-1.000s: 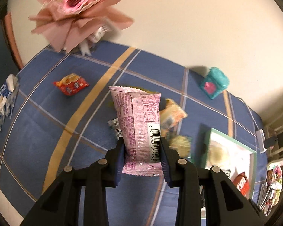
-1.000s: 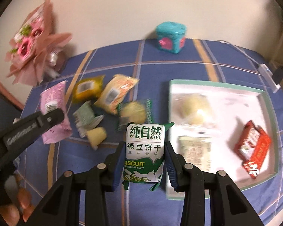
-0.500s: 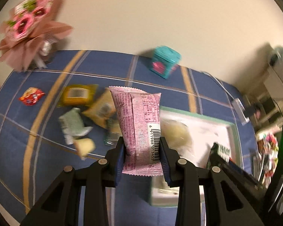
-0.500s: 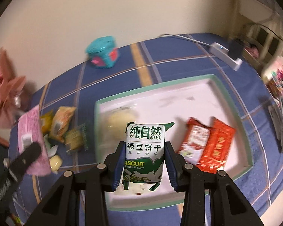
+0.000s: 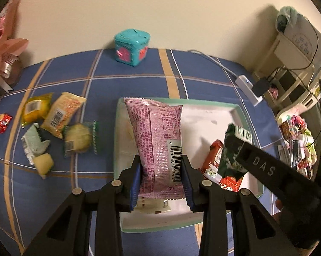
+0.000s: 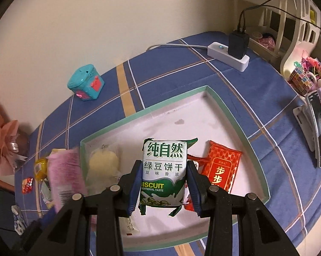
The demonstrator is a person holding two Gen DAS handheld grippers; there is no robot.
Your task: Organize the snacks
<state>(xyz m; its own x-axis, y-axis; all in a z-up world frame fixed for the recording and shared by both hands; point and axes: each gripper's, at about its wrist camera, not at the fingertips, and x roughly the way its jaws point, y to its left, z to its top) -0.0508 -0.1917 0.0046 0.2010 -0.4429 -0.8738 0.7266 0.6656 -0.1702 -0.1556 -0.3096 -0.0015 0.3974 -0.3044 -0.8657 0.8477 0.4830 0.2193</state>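
Note:
My left gripper [image 5: 161, 181] is shut on a pink snack packet [image 5: 157, 136], held upright over the left part of a white tray with a green rim [image 5: 203, 102]. My right gripper [image 6: 163, 186] is shut on a green and white biscuit packet [image 6: 163, 170], hanging over the middle of the same tray [image 6: 235, 119]. Red packets [image 6: 221, 167] and a pale yellow cake [image 6: 102, 162] lie in the tray. In the left wrist view the right gripper's arm and its biscuit packet [image 5: 233, 149] show at the right. The blurred pink packet [image 6: 62, 170] appears at the left of the right wrist view.
Several loose snacks [image 5: 62, 115] lie on the blue checked cloth left of the tray, with a small red one [image 5: 1, 122] farther left. A teal toy box [image 5: 131, 47] stands by the wall. A pink bouquet [image 5: 4, 49] is at far left, a power strip [image 6: 228, 58] and cluttered shelves at right.
Both grippers have swung to the right with their packets, from above the loose snacks to above the tray. Both views have rolled; the tray now fills the middle.

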